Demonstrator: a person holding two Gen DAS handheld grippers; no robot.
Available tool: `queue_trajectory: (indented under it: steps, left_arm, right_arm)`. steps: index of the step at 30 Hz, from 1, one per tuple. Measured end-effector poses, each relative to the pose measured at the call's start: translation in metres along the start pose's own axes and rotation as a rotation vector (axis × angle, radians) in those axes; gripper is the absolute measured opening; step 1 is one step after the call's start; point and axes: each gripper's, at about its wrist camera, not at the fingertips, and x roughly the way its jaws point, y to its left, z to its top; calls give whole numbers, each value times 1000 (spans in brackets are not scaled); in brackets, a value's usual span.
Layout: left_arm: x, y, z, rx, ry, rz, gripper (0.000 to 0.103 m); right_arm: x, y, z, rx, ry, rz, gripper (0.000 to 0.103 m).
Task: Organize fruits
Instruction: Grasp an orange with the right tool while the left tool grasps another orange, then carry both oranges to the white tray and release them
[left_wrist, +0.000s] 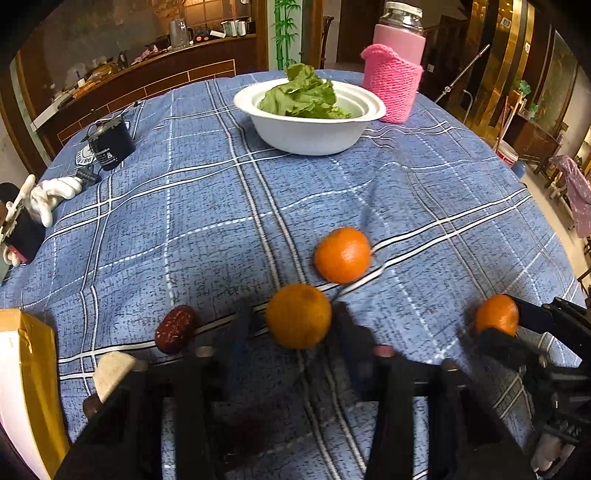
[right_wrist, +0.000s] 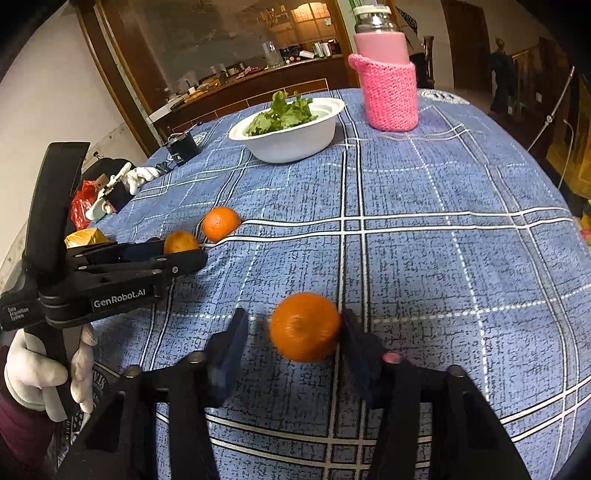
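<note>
Three oranges and a red date (left_wrist: 175, 328) lie on a blue plaid tablecloth (left_wrist: 221, 221). A dull orange (left_wrist: 298, 316) sits between the fingers of my left gripper (left_wrist: 295, 325), which is open around it; it also shows in the right wrist view (right_wrist: 180, 242). A brighter orange (left_wrist: 342, 254) lies just beyond it. My right gripper (right_wrist: 295, 328) is open around a third orange (right_wrist: 305, 326); its right finger touches the fruit and a gap shows on the left. That orange also shows in the left wrist view (left_wrist: 496, 314). A white bowl (left_wrist: 310, 136) with green lettuce (left_wrist: 304, 96) stands at the far side.
A pink knit-sleeved bottle (left_wrist: 395, 74) stands behind the bowl. A dark jar (left_wrist: 110, 144) and a white glove (left_wrist: 55, 195) lie at the left edge. A yellow-and-white box (left_wrist: 26, 384) is at the near left. The table edge falls away on the right.
</note>
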Motion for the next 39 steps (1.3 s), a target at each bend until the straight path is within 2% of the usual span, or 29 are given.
queue_trajectory:
  steps: [5, 9, 12, 15, 18, 22, 27, 32, 39]
  left_arm:
    - [-17, -6, -3, 5, -41, 16, 31]
    - [-50, 1, -10, -47, -103, -5, 31]
    - [-83, 13, -21, -110, -151, -30, 31]
    - [-112, 30, -37, -170, -199, -21, 31]
    - [-139, 62, -57, -287, -222, -49, 31]
    - [-179, 90, -88, -355, -281, -10, 31]
    - [-211, 129, -124, -432, -322, 34, 31]
    - [-227, 153, -154, -439, -350, 142, 31]
    - [-241, 191, -189, -508, -364, 170, 32]
  right_arm:
    - [-2, -6, 1, 28, -7, 26, 39]
    - [-3, -7, 1, 39, -13, 33, 39]
    - [-4, -7, 0, 40, -21, 38, 39]
    - [-5, -5, -1, 32, -29, 39, 39]
    - [-5, -4, -2, 29, -37, 27, 39]
    - [-17, 2, -7, 64, -40, 43, 39]
    - [-53, 47, -27, 29, -59, 90, 40]
    - [-83, 96, -38, -11, -102, 145, 40]
    - [-85, 166, -44, -113, -67, 193, 40]
